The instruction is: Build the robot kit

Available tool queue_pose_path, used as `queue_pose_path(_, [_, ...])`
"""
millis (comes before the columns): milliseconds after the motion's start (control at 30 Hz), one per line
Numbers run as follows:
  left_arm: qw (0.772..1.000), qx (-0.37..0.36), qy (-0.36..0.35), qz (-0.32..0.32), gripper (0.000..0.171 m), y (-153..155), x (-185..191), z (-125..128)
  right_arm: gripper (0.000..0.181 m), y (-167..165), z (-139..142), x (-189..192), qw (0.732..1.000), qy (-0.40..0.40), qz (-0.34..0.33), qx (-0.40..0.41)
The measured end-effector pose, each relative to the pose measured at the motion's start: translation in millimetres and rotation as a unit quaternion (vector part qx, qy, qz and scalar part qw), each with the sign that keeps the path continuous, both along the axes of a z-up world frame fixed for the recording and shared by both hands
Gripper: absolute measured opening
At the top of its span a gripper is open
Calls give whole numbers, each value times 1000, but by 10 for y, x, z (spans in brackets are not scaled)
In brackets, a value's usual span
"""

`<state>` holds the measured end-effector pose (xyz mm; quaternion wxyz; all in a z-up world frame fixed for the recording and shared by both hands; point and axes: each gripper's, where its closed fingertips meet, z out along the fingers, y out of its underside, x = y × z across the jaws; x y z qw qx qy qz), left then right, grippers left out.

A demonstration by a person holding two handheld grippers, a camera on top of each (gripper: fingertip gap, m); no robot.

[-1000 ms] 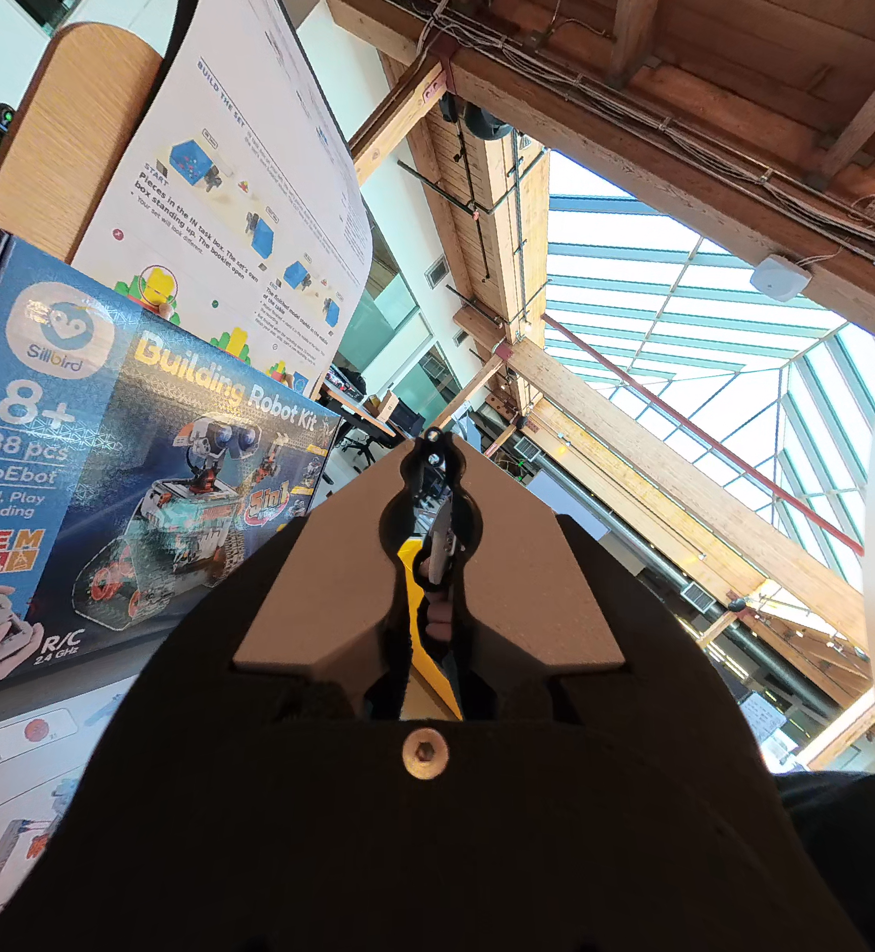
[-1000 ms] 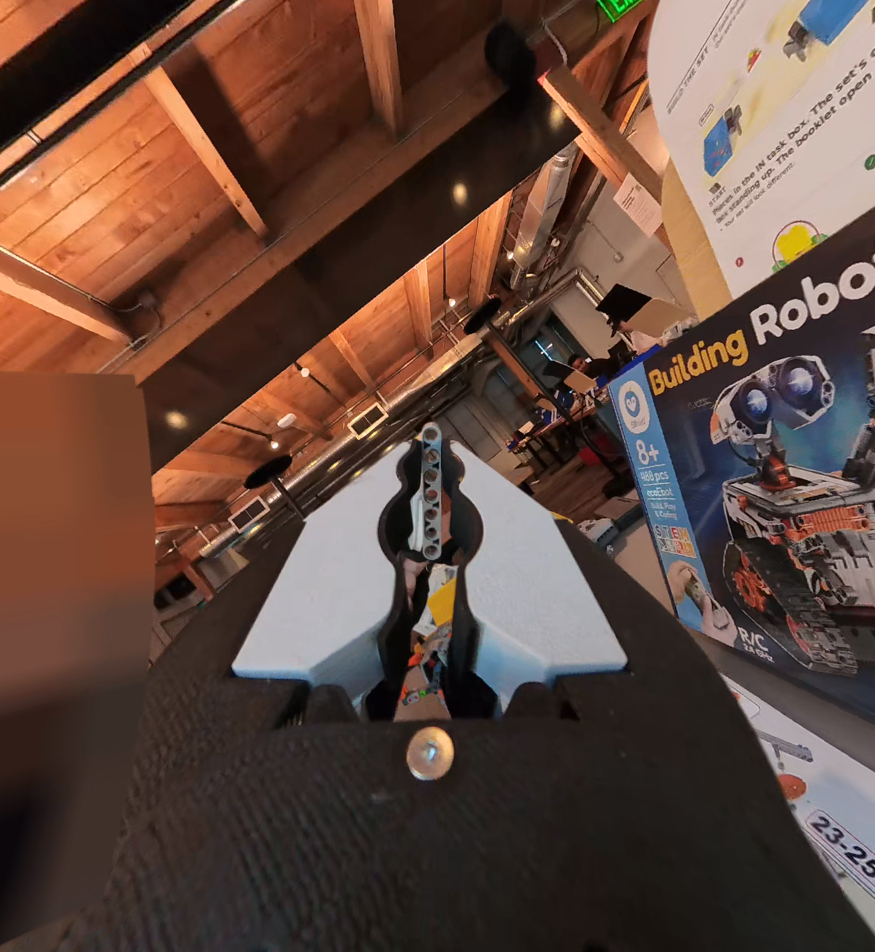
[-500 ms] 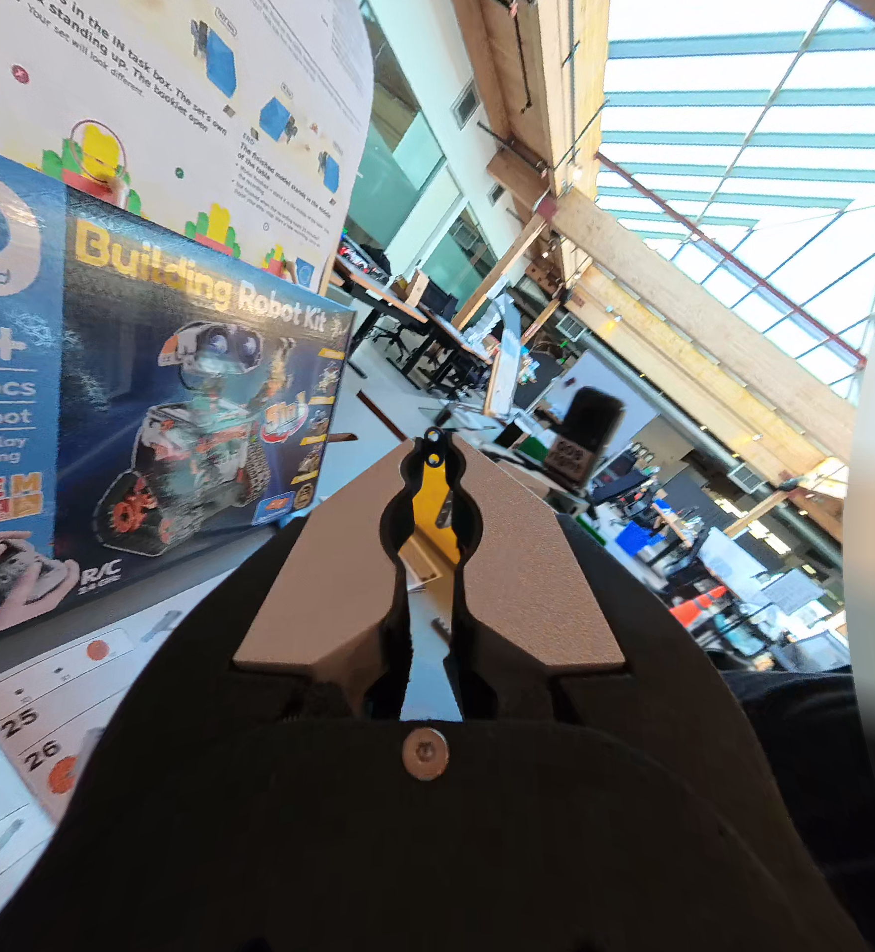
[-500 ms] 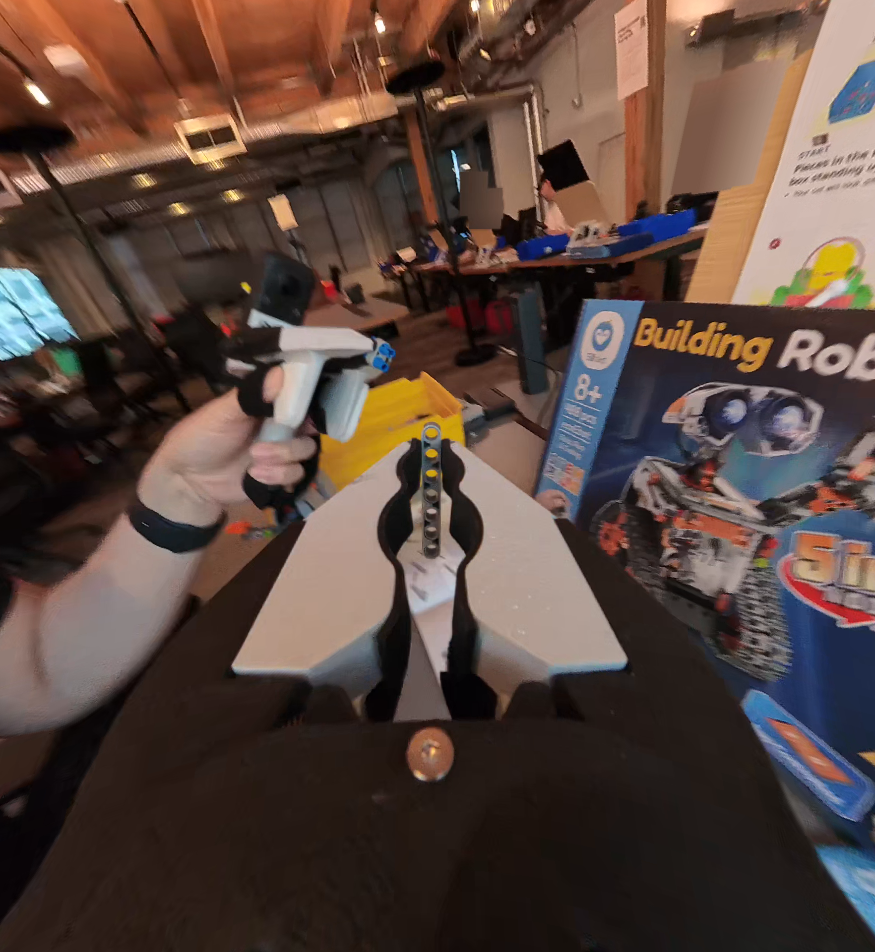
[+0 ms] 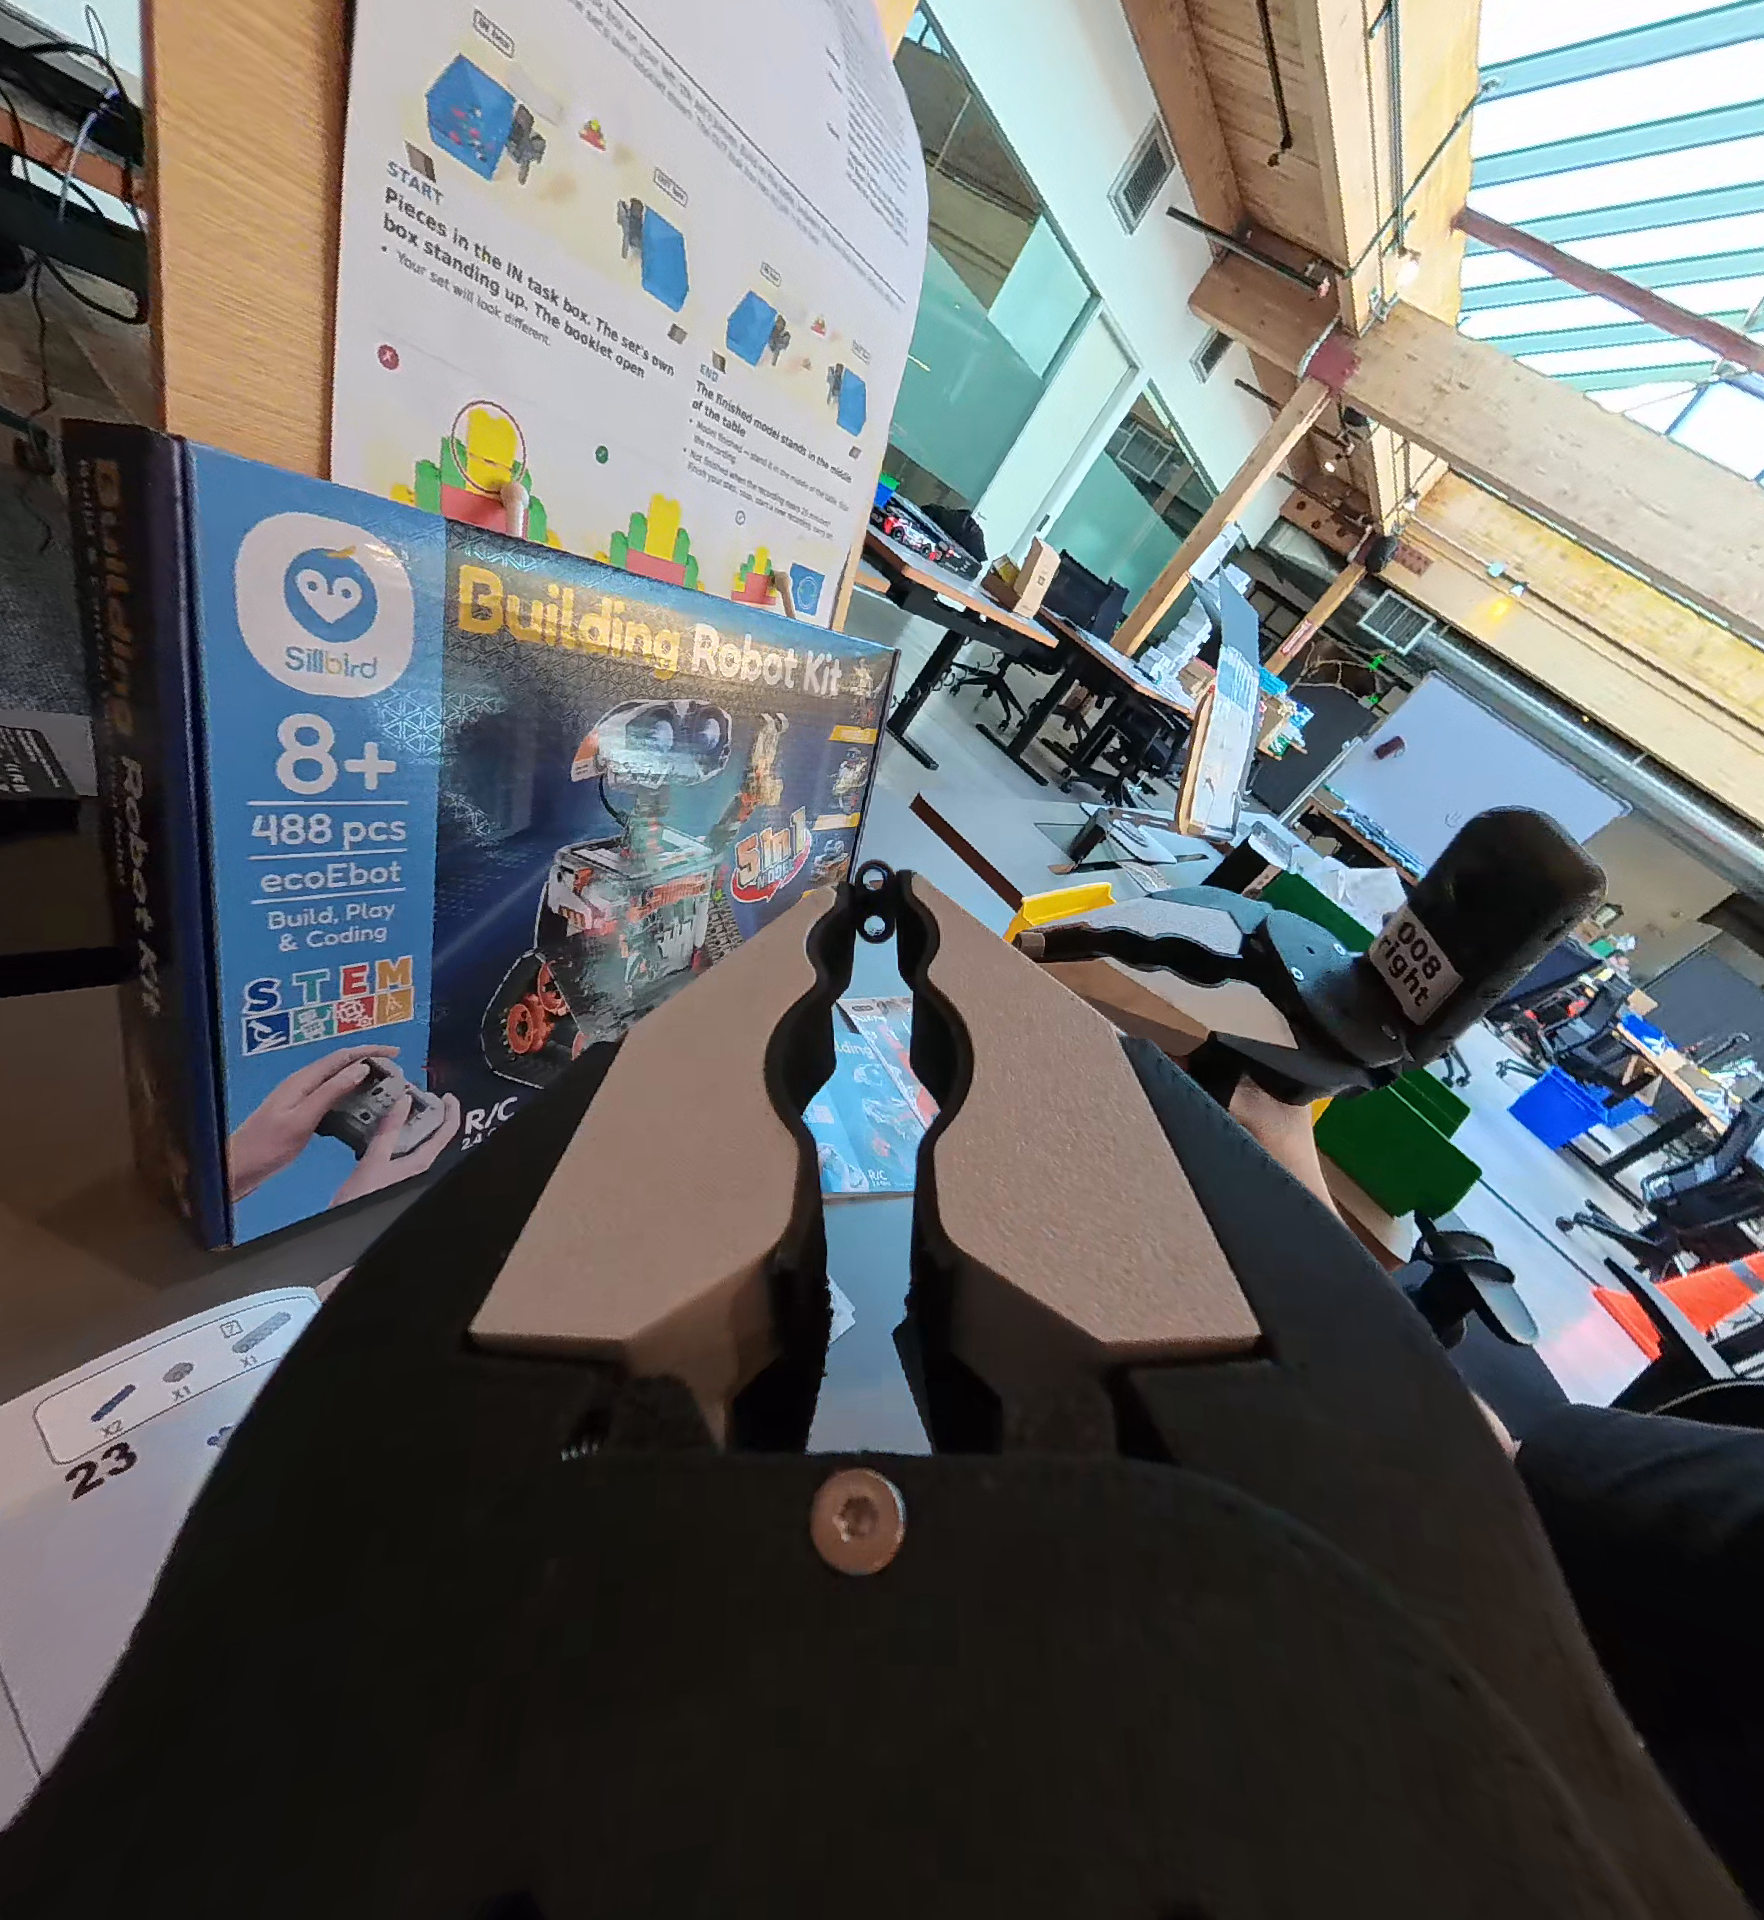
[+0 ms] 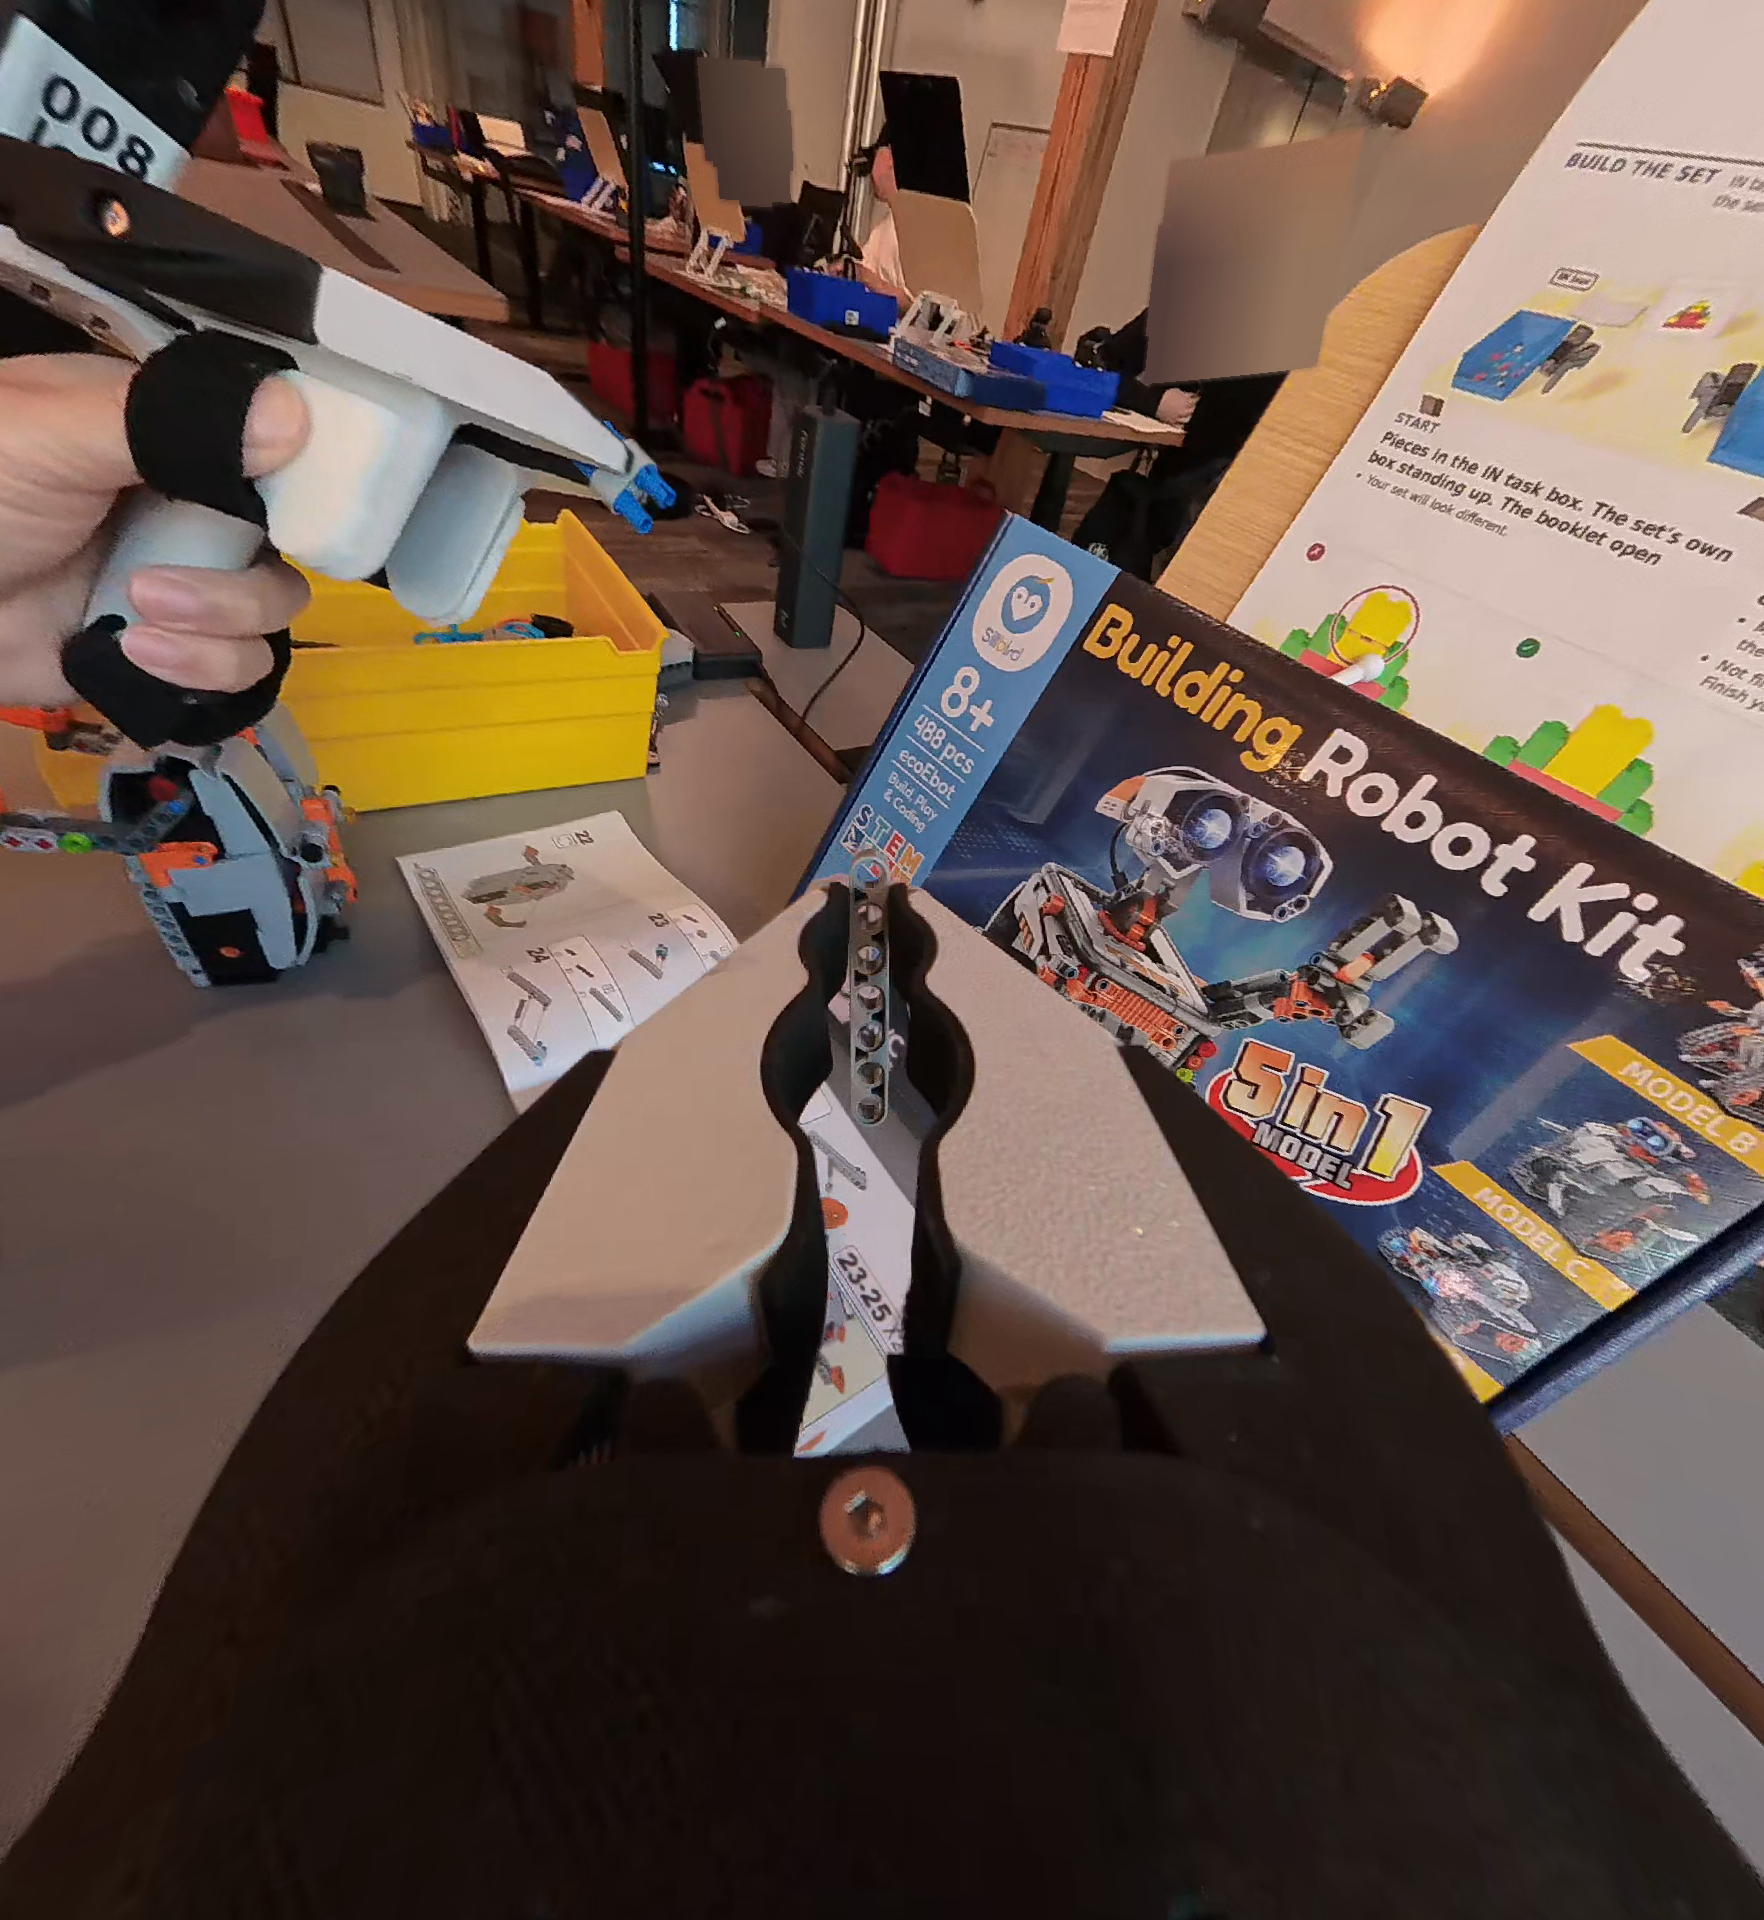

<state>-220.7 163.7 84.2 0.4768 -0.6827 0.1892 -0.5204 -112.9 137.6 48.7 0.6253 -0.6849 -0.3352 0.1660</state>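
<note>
Both tongs have swung down from the ceiling toward the table. The right gripper stays clamped on a grey holed beam, with the robot kit box just beyond. The left gripper pinches a small blue connector above the yellow bin.

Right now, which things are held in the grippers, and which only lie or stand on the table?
Held:
- grey holed beam, in the right gripper
- small blue connector piece, in the left gripper

On the table:
- half-built model
- open instruction booklet
- yellow bin
- kit box
</note>
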Motion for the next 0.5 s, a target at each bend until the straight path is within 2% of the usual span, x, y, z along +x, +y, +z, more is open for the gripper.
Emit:
queue_pose_path(267, [1000, 3, 7, 10, 6, 18, -21, -11, 5, 45, -66, 14, 1000, 4, -7, -14])
queue_pose_path(500, [995, 34, 55, 76, 5, 144, -216, -28, 5, 66, -82, 21, 1000, -1, -18, -12])
